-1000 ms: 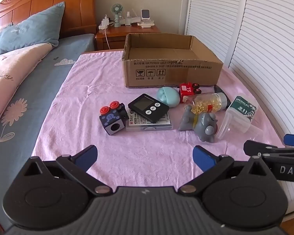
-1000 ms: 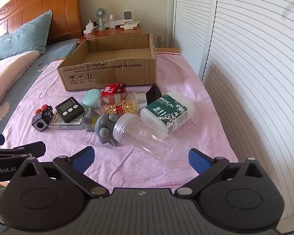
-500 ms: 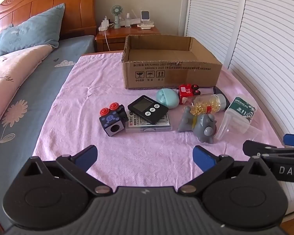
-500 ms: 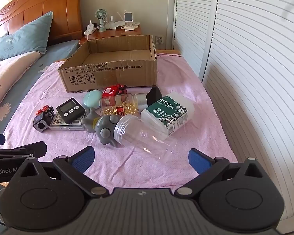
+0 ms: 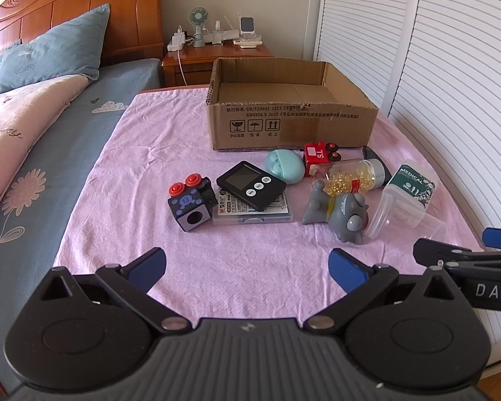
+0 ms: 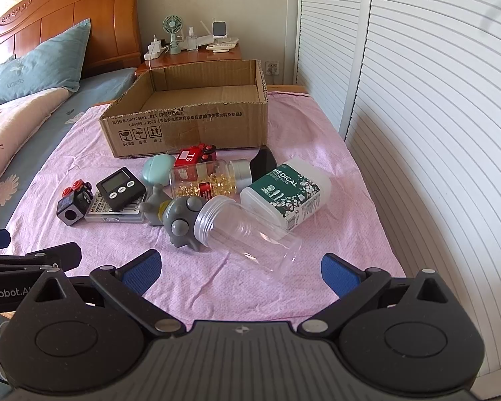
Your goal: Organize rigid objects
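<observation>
1. Left gripper point(image 5: 247, 265): fingers spread wide, nothing between the blue pads. It hovers over the near part of the pink cloth point(image 5: 143, 153), well short of the objects.
2. Right gripper point(image 6: 240, 267): fingers likewise spread wide and holding nothing, over the near edge of the cloth. Its tip also shows at the right edge of the left wrist view.
3. Cardboard box point(image 5: 294, 123): open top, upright, at the far end of the cloth. No objects visible inside it.
4. Object cluster lies on the cloth between the box and the grippers, none inside the box.
5. Black cube toy point(image 5: 192, 205) with two red buttons: leftmost item, touching the clear flat case point(image 5: 254, 215).
6. Black digital timer point(image 5: 250, 185): rests tilted on top of the flat case.
7. Teal egg-shaped case point(image 5: 284, 166): just in front of the box, beside the red toy vehicle point(image 5: 320, 155).
8. Capsule bottle point(image 6: 210, 180): on its side, yellow capsules inside, silver cap pointing right toward a black object point(image 6: 262, 163) I cannot identify.
9. Grey figurine point(image 6: 178, 220): lying down, head toward the grippers, touching the mouth of the clear jar point(image 6: 247, 230).
10. Clear jar: on its side, empty, lidless, nearest to the right gripper.
11. White container with green "MEDICAL" label point(image 6: 289, 192): on its side, just behind the clear jar, touching it.
</observation>
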A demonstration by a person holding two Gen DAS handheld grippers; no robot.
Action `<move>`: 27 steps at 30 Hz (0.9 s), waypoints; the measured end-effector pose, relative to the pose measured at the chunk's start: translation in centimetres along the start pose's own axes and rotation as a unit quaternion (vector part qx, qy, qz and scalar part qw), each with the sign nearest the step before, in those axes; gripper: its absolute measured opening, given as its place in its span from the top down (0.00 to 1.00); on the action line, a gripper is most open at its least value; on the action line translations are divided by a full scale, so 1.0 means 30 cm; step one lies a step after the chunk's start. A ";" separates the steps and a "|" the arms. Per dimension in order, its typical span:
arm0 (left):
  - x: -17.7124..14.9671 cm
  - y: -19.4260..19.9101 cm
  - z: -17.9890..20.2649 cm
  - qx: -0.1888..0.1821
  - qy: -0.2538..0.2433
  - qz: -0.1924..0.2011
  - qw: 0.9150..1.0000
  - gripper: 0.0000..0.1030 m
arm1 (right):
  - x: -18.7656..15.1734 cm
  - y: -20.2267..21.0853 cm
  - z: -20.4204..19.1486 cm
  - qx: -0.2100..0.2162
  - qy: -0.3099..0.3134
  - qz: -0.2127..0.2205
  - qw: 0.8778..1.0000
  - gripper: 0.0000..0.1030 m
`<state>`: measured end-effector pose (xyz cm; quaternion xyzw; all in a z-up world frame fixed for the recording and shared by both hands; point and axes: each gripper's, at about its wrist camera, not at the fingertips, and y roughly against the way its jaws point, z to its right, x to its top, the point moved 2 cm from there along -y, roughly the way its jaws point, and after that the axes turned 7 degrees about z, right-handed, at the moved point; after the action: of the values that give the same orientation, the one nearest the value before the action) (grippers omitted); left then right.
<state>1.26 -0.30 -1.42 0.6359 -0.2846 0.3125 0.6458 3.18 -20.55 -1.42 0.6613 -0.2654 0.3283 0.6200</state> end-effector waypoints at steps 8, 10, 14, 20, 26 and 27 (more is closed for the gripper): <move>-0.001 -0.001 0.003 0.000 -0.001 0.000 1.000 0.00 | 0.002 0.000 0.001 0.000 0.000 0.001 1.000 0.00; -0.001 -0.002 0.003 0.000 -0.001 0.000 1.000 0.00 | 0.003 0.001 0.001 0.000 0.000 0.001 1.000 0.00; -0.001 -0.001 0.003 0.000 -0.001 0.000 1.000 0.00 | 0.003 0.001 0.001 0.000 0.000 0.001 1.000 0.00; 0.000 -0.001 0.003 0.000 -0.001 -0.001 1.000 0.00 | 0.005 0.003 0.000 0.001 0.001 0.000 1.000 0.00; 0.001 -0.001 0.003 0.000 -0.001 -0.001 1.000 0.00 | 0.006 0.004 -0.001 0.000 0.000 0.001 1.000 0.00; 0.001 -0.001 0.003 0.000 -0.001 -0.001 1.000 0.01 | 0.007 0.004 -0.001 0.001 0.001 0.001 1.000 0.00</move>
<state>1.31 -0.40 -1.42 0.6366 -0.2845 0.3113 0.6457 3.22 -20.52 -1.17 0.6613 -0.2655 0.3294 0.6194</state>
